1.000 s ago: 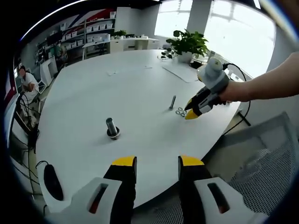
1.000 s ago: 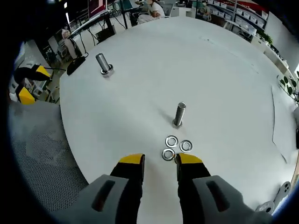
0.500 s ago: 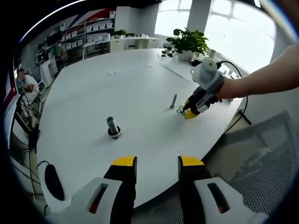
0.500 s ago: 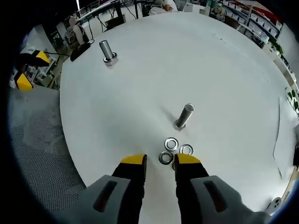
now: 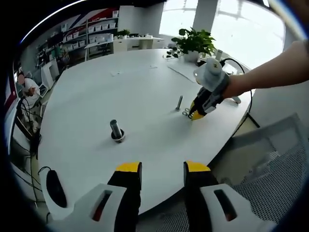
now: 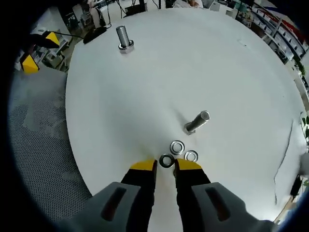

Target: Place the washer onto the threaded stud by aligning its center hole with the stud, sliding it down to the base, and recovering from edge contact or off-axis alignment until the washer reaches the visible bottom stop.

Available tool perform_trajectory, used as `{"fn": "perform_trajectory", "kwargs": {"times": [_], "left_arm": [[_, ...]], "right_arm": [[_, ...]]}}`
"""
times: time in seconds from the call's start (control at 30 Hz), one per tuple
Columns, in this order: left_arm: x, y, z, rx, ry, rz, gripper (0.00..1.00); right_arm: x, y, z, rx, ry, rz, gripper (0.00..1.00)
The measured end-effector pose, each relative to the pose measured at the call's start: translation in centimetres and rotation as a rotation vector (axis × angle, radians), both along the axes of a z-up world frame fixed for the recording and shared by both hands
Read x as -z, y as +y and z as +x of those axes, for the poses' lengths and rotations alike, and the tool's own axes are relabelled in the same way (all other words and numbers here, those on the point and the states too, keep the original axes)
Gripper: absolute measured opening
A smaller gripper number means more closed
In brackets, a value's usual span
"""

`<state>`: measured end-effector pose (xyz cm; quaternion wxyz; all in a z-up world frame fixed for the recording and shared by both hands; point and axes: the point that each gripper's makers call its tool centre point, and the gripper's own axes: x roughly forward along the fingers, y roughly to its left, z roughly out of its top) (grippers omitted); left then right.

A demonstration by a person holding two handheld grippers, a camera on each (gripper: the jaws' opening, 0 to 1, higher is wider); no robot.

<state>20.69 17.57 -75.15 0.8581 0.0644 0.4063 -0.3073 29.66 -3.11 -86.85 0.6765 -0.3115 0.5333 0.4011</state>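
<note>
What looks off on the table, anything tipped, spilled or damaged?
Nothing stands out. Three washers lie flat in a cluster beside the near stud, which stands upright; the far stud too. Right gripper is at the nearest washer.

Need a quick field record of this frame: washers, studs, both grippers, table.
washers: three, loose on the table beside the near stud
near stud, bare, no washer on it
far stud, with a ring at its base
right gripper, jaws narrowly apart, tips at the nearest washer, grasp unclear
left gripper, open, held back at the table edge
table: white, round
</note>
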Motion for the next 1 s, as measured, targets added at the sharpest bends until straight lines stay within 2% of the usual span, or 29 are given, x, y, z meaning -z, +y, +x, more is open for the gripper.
{"fn": "perform_trajectory", "kwargs": {"times": [0.17, 0.47, 0.57, 0.73, 0.8, 0.87, 1.0], "left_arm": [[0.09, 0.00, -0.12, 0.001, 0.004, 0.003, 0.33], [0.20, 0.03, -0.17, 0.002, 0.007, 0.008, 0.33], [0.20, 0.09, -0.19, 0.001, 0.007, 0.010, 0.32], [0.24, -0.01, -0.20, 0.004, 0.008, 0.009, 0.32], [0.33, 0.03, -0.27, 0.008, 0.012, 0.014, 0.32], [0.33, 0.06, -0.27, 0.006, 0.011, 0.015, 0.32], [0.45, 0.01, -0.28, 0.011, 0.015, 0.018, 0.32]], "right_arm": [[0.06, 0.30, -0.04, -0.056, 0.018, -0.074, 0.17], [-0.01, 0.33, -0.01, -0.082, 0.012, -0.085, 0.16], [0.07, 0.47, -0.13, -0.114, 0.001, -0.108, 0.16], [-0.01, 0.46, -0.22, -0.098, -0.003, -0.123, 0.16], [0.27, 0.58, -0.35, -0.122, -0.018, -0.149, 0.15], [0.14, 0.75, -0.35, -0.179, -0.062, -0.182, 0.15], [0.06, 0.58, -0.36, -0.117, -0.041, -0.158, 0.15]]}}
